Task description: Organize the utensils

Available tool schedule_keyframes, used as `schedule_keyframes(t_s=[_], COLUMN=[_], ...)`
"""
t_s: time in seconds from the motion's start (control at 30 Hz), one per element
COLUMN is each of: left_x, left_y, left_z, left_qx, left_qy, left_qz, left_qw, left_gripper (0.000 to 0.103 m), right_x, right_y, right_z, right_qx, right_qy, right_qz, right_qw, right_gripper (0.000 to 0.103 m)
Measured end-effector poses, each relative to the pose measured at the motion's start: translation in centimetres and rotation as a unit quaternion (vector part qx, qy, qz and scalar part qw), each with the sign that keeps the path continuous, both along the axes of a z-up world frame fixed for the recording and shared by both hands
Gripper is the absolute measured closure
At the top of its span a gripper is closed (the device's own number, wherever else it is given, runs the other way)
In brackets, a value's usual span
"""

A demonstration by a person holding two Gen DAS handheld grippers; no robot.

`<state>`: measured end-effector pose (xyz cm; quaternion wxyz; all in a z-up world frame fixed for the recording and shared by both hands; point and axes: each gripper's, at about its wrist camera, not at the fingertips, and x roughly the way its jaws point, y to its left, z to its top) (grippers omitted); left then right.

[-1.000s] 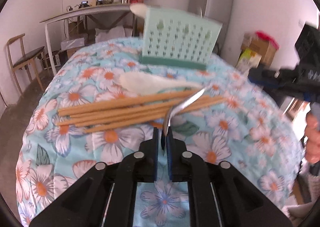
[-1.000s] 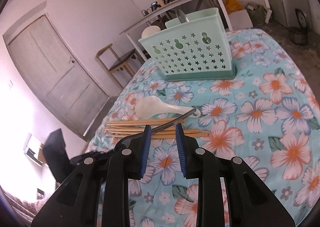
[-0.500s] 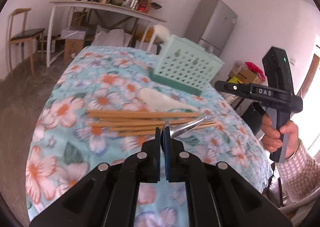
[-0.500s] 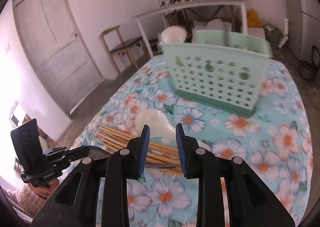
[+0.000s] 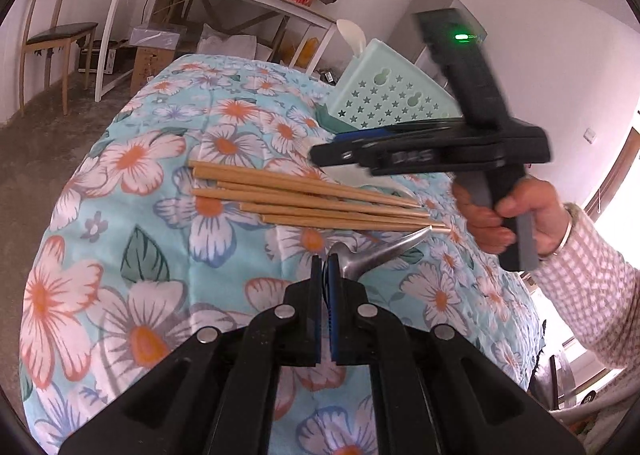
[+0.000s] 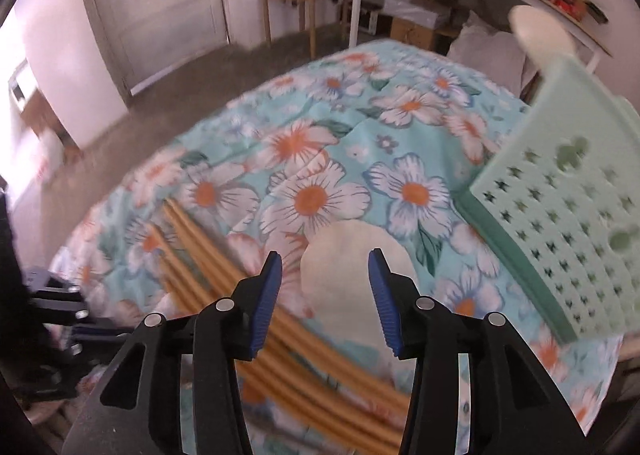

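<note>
Here left claw (image 5: 325,267) grips metal spoon (image 5: 384,253) | right claw (image 6: 325,283) has just been opening, empty, above white spoon (image 6: 352,255)

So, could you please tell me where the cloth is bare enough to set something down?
Bare: the wide stretch of cloth beyond the chopsticks, toward the door side, and the near strip left of the left claw. Crowded: between chopsticks, white spoon and basket.

Floral-clothed table (image 5: 132,239) bears chopsticks (image 5: 304,203), white spoon (image 6: 352,267), mint basket (image 6: 560,223).
</note>
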<state>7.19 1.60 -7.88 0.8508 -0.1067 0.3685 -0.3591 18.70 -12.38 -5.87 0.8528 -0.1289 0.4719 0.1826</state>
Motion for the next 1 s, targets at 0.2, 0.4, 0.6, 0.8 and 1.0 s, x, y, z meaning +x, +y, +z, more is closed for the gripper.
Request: schedule_keyframes(t_s=[0.2,0.4,0.6,0.8,1.0], left_x=[0.1,0.3,0.3,0.3,-0.2], left_y=[0.2,0.2,0.8,2.3,3.9], left_z=[-0.1,-0.1,0.2,2.6,7.5], left_qx=[-0.01,-0.015,-0.026,-0.054,-0.074], left_qy=[0.004,0.008,0.003,-0.025,-0.094], left_qz=[-0.002,-0.002,0.015,0.045,0.067], left_qw=[0.9999,0.9999,0.9995,0.9972,0.9906], left_gripper=[0.101,0.101,0.101,0.101,0.101], right_x=[0.7,0.9,-0.5,-2.8,-6.5], right_y=[0.5,0.2,-0.3,-3.8,-8.8], right_z=[-1.6,-0.7,1.6,6.1,10.9], right_qx=[-0.032,-0.042,-0.042,0.012,0.089], right_qy=[0.001,-0.009,-0.061,-0.116,-0.172], right_qz=[-0.006,-0.024,-0.033,-0.083,-0.147], right_qw=[0.999,0.999,0.997,0.99,0.97], right_gripper=[0.055,0.089,0.101,0.102,0.102])
